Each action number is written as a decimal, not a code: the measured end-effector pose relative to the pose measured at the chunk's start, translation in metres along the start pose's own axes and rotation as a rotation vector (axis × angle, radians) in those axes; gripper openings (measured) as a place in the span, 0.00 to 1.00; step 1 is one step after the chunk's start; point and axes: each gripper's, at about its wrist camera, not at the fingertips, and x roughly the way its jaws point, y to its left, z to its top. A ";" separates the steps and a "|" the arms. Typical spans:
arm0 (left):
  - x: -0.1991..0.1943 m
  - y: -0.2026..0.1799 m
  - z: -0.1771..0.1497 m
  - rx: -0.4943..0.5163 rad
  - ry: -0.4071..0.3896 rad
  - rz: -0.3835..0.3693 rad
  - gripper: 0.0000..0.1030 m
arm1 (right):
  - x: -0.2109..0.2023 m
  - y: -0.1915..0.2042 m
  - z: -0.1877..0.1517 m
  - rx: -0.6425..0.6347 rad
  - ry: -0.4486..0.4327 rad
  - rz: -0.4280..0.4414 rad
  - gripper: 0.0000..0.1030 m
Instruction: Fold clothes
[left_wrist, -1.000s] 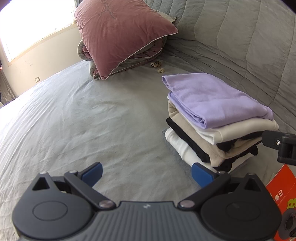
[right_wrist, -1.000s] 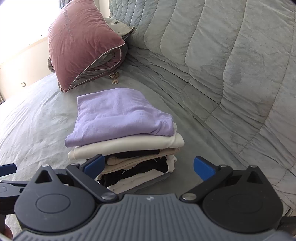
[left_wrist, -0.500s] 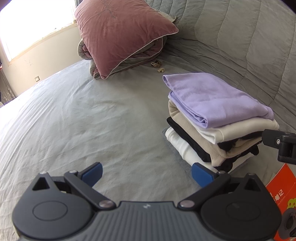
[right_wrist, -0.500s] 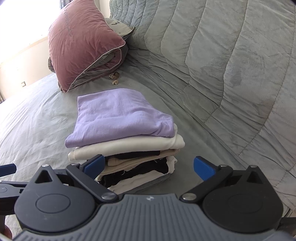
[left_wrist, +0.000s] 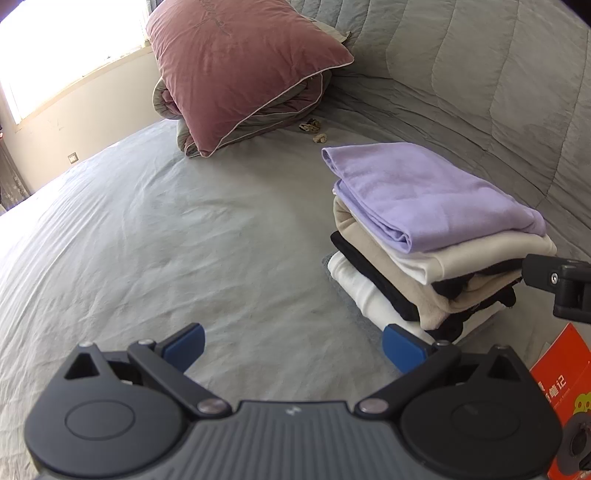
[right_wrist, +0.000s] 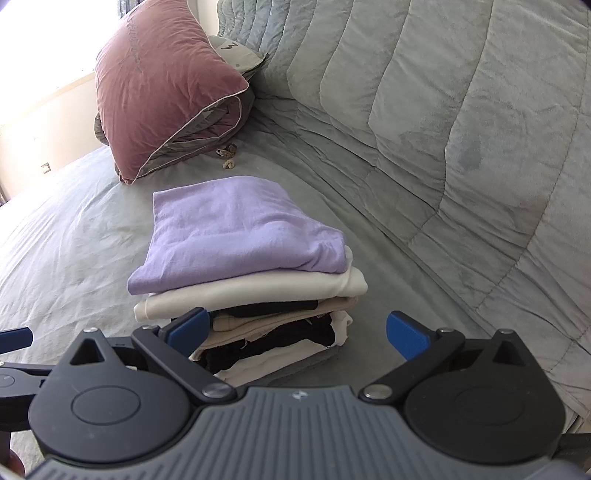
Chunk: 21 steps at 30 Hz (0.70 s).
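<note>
A stack of folded clothes (left_wrist: 424, 258) rests on the grey bed sheet (left_wrist: 166, 240), with a folded lilac garment (left_wrist: 424, 192) on top and cream, beige, black and white pieces beneath. The right wrist view shows the same stack (right_wrist: 258, 306) straight ahead, the lilac garment (right_wrist: 236, 225) on top. My left gripper (left_wrist: 293, 347) is open over bare sheet, just left of the stack. My right gripper (right_wrist: 297, 332) is open too, nothing between its fingers, close in front of the stack's near edge.
A maroon pillow (left_wrist: 236, 62) lies on a folded grey quilt at the far end, small crumpled bits (left_wrist: 314, 129) beside it. A quilted grey blanket (right_wrist: 443, 129) rises on the right. An orange box (left_wrist: 565, 387) sits at lower right.
</note>
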 end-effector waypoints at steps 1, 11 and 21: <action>0.000 0.000 0.000 0.000 0.001 0.001 0.99 | 0.000 0.000 0.000 0.000 0.000 0.000 1.00; 0.000 0.000 -0.001 0.000 0.001 0.001 1.00 | 0.000 0.000 0.000 -0.001 0.001 0.001 1.00; -0.003 0.001 -0.001 0.008 0.013 -0.004 0.99 | -0.001 0.001 0.001 -0.020 -0.003 -0.012 1.00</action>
